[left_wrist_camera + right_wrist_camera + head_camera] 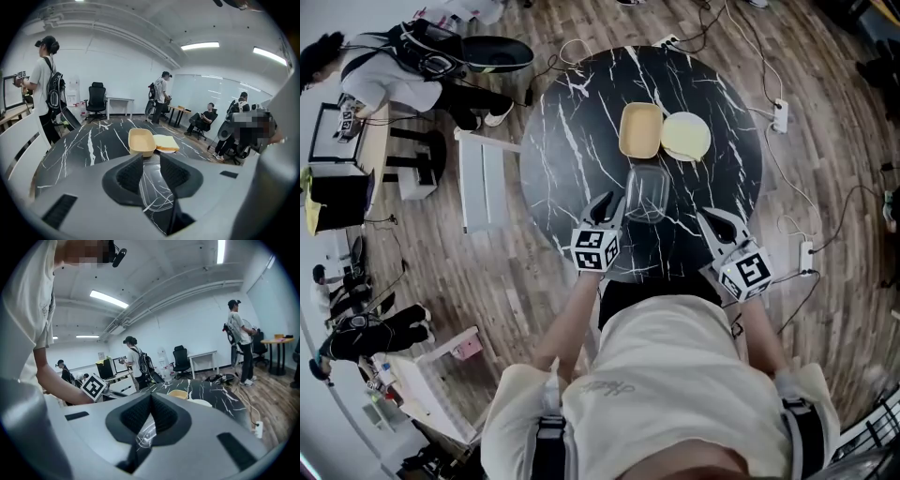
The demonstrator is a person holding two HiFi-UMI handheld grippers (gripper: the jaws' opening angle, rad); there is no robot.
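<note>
Surface: round black marble-look table (572, 141), white veining, glossy | Room: wood-plank floor (825, 122), power strip (780, 114) | Clear rectangular plastic container (646, 192) at table centre, below tan rounded tray (640, 129) and pale round lid (685, 136) | left gripper (151, 159): released, ribbed pads apart, just beside container | right gripper (150, 397): clenched, empty, apart from container

The head view looks steeply down from above the person onto the round black table (572, 131); both gripper views sit low at its near edge, close to the surface, facing across it; all three share the clear container (645, 192) and the yellow tray (640, 130), upper centre in the head view.
</note>
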